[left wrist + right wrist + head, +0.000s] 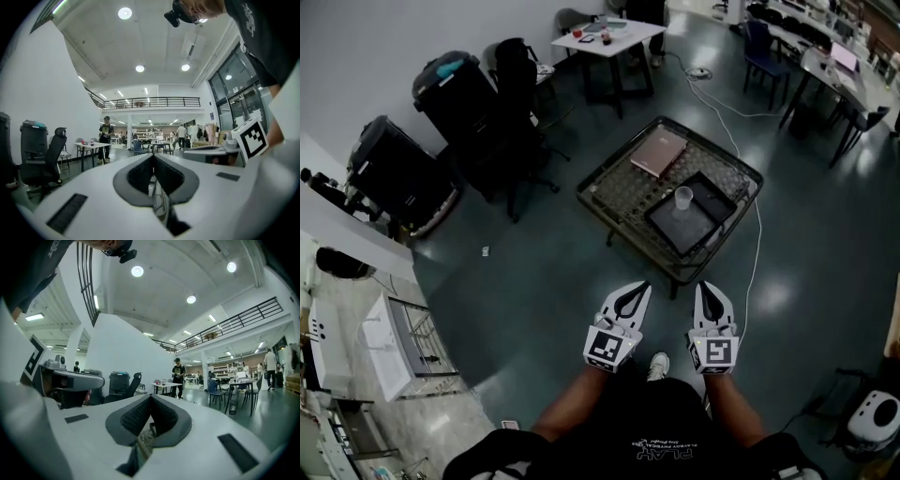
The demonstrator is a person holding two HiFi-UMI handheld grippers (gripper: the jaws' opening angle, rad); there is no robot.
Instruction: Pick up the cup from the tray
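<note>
I am holding my left claw (630, 292) and right claw (710, 291) pressed together, empty; the cup (682, 198) is waiting on the tray (680, 231), untouched.

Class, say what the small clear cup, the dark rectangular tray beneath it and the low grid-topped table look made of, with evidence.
Small clear cup: probably plastic, whitish and see-through. Dark rectangular tray: glossy plastic or coated metal, sheen on its floor. Low grid-topped table: likely metal wire, open mesh.

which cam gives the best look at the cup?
Head view: the cup stands upright on the dark tray, seen unobstructed from above. Both gripper views aim level, not down; no cup shows in either.
</note>
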